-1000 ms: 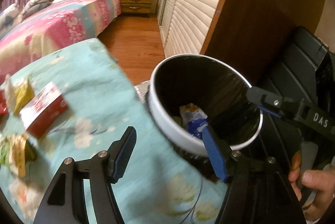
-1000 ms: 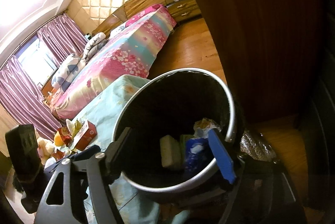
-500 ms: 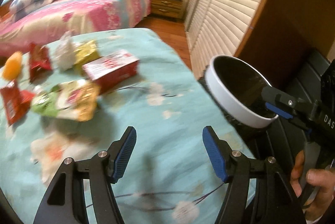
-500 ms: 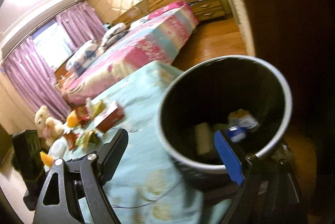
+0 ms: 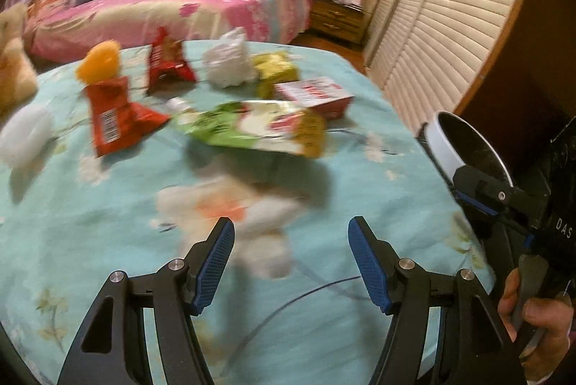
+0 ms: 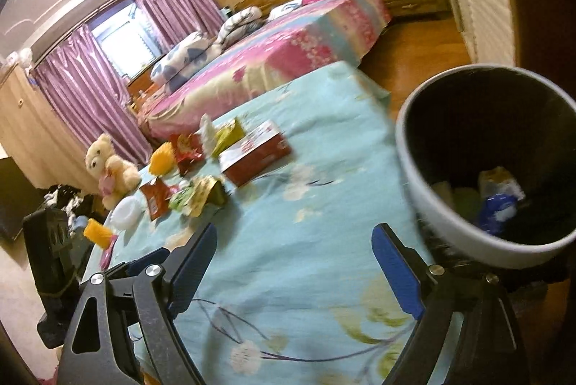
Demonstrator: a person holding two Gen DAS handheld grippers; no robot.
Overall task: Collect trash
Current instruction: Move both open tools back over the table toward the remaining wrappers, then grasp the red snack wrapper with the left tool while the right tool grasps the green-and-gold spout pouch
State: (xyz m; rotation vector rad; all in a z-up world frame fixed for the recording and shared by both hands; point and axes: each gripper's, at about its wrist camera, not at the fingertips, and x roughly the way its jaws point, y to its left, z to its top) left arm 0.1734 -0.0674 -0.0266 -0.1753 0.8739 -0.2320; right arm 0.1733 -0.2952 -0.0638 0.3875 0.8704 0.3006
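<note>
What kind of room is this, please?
Most likely a home bedroom: a made bed with pillows, a wooden nightstand beside it, and purple curtains over the window.

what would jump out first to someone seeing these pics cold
A bright heap of snack wrappers, with a red and white box at its right edge, lies on the turquoise floral bedspread. At the bedspread's right edge stands a white-rimmed bin, black-lined and already holding some trash. Both the left gripper and right gripper hang open and empty above the cloth.
</note>
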